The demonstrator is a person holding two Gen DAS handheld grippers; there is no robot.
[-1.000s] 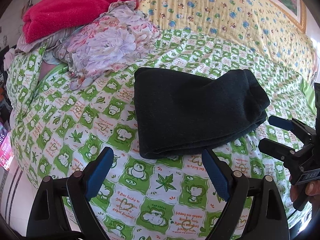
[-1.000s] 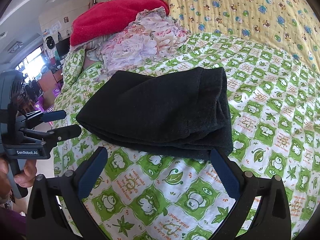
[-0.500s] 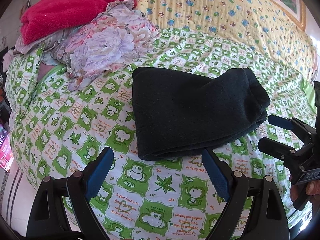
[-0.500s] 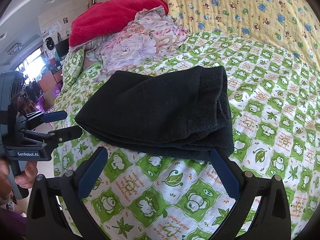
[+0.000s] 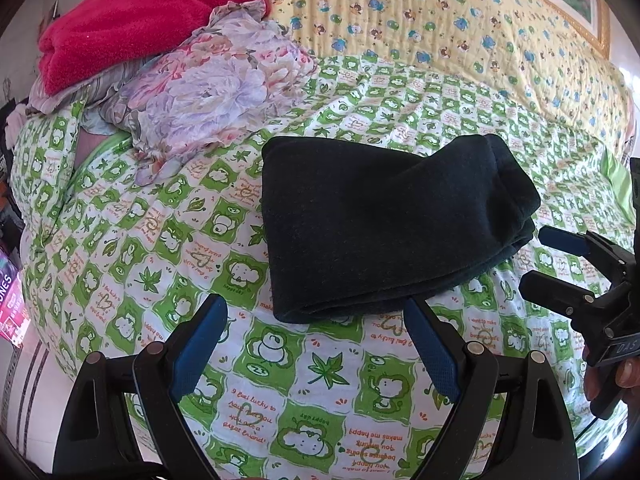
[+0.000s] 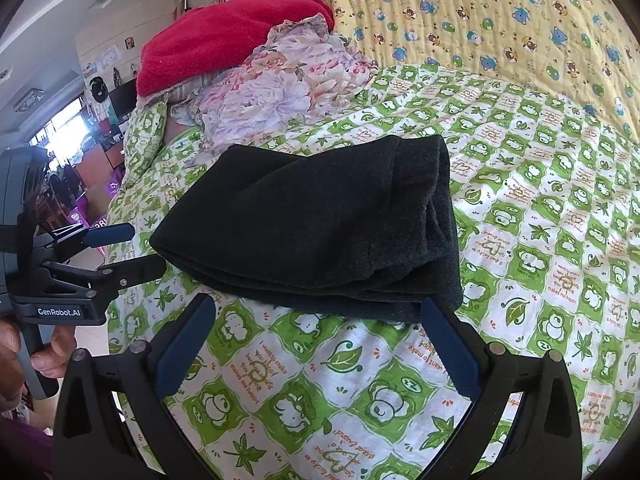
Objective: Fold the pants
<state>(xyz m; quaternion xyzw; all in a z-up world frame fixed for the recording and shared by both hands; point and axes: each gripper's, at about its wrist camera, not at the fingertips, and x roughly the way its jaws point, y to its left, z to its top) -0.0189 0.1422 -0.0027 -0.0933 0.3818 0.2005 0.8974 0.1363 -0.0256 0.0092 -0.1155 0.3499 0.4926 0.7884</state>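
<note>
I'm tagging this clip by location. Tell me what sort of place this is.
Most likely a home bedroom. The folded black pants lie on a bed's green-and-white cartoon-print sheet, a yellow animal-print quilt sits behind, and a red fleece blanket tops piled floral bedding.

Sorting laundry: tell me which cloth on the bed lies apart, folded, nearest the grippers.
The black pants, a flat bundle alone on the green sheet; the red and floral cloths are heaped together farther back.

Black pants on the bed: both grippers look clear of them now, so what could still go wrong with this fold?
1. The folded black pants show loose stacked layers at the right edge; they might spring open.
2. The left gripper and right gripper are open just short of the near edge; a forward nudge could drag the stack.
3. The soft green bedsheet bulges, so the bundle may slide.
</note>
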